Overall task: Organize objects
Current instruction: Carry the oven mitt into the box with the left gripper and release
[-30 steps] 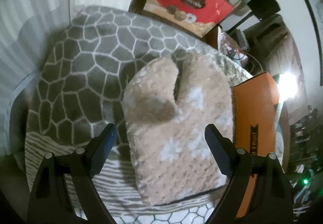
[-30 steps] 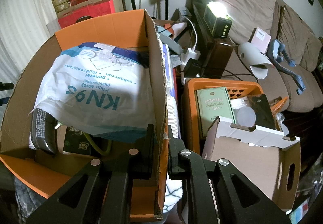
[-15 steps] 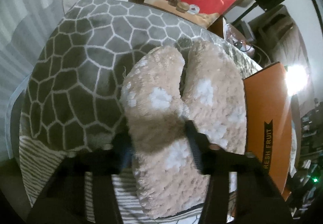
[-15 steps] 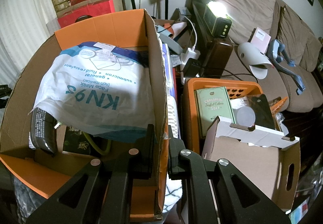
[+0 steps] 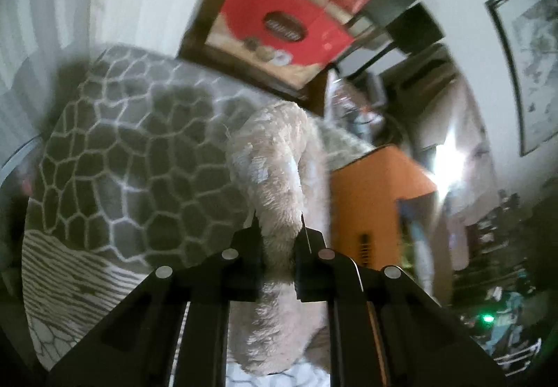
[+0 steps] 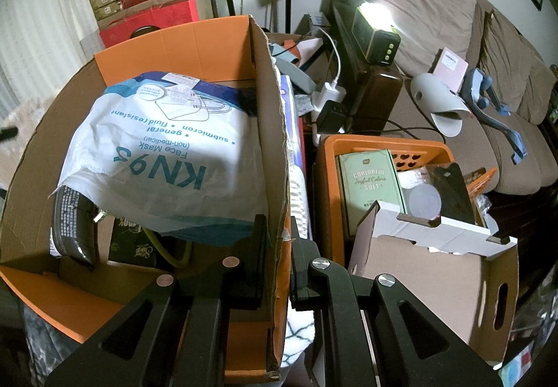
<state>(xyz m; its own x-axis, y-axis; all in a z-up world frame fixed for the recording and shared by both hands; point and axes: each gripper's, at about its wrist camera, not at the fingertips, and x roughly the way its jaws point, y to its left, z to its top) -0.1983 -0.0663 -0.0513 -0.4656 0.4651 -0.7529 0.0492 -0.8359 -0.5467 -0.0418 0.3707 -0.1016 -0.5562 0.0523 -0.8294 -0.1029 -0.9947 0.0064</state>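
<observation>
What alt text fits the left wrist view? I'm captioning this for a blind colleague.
The left gripper, whose jaws have just been closing, pinches a fluffy beige slipper above a grey honeycomb-patterned blanket. An orange cardboard box stands to the right, red gift boxes behind; the picture is motion-blurred.

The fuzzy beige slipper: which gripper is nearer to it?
Left. The left gripper has just closed on the fuzzy beige slipper; the right gripper clamps the cardboard box wall.

Dim indoor light. The left wrist view is smeared by motion blur — a lamp point(image 5: 450, 157) flares white at right of frame. The right wrist view is sharp, its lamp point(image 6: 371, 8) glaring upper centre — edges bowed, corners black.
</observation>
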